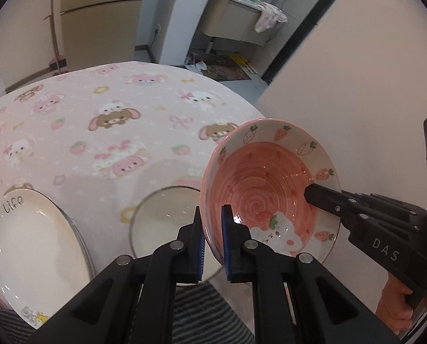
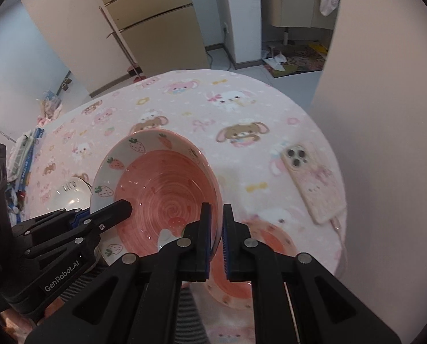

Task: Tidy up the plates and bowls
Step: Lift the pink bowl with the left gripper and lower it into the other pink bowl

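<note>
A pink bowl [image 1: 271,183] with a swirl inside and strawberries round its white rim hangs tilted above the table, held from both sides. My left gripper [image 1: 212,212] is shut on its near-left rim. My right gripper [image 1: 314,197] pinches the opposite rim. In the right wrist view the same bowl [image 2: 161,186] fills the middle. There my right gripper [image 2: 217,210] clamps the rim, and my left gripper [image 2: 124,207] reaches in from the left. A second pink dish [image 2: 236,261] lies on the cloth under my right fingers, partly hidden.
A stack of white plates [image 1: 32,243] marked "Life" sits at the table's near left, with a clear glass dish [image 1: 161,220] beside it. A phone [image 2: 314,183] in a pink case lies on the right. The round table wears a pink cartoon cloth [image 1: 98,100]. A wall stands close on the right.
</note>
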### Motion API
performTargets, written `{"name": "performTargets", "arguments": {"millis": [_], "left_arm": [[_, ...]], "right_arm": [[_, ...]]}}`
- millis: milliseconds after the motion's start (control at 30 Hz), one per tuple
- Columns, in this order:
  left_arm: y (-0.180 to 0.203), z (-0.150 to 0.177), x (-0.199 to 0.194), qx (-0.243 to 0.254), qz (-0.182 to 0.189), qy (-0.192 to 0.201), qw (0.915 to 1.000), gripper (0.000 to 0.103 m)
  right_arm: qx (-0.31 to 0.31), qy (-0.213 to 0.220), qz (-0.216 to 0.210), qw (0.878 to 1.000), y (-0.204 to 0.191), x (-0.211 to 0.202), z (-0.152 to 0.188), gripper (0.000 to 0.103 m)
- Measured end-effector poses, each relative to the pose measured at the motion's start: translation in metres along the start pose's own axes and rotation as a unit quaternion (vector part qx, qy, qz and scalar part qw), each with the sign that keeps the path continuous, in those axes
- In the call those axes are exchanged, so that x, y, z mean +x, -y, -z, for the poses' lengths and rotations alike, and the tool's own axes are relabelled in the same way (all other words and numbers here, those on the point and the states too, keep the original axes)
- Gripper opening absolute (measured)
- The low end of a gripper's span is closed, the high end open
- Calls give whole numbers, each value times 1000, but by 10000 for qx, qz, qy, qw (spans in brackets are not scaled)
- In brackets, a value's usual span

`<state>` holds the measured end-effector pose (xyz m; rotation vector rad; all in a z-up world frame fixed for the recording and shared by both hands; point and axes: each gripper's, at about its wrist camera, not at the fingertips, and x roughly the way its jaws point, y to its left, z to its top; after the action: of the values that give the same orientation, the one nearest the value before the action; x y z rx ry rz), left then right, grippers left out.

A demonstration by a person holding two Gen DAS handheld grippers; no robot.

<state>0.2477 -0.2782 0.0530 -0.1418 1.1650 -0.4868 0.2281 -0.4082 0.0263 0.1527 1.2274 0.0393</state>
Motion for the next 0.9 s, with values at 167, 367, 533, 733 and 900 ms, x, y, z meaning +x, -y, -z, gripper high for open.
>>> {"name": "performTargets", "arguments": {"millis": [167,367,533,733,900], "left_arm": [[31,17,11,323,-56,-181,9993,11],[58,48,29,623,-231,-329,9972,12],[65,54,42,665,-375,-514,9958,12],[72,61,63,870,-789,-824,9897,16],[75,63,70,923,-948,-978,9864,17]], "right_arm": [[150,-159,31,9998,30,-5,22,7],[-91,-299,265,9992,47,-2,55,7],[-81,-380,270,9989,59,3,65,7],[-214,-438,500,9976,56,16,69,7],[-399,-488,737,9953,52,25,70,8]]}}
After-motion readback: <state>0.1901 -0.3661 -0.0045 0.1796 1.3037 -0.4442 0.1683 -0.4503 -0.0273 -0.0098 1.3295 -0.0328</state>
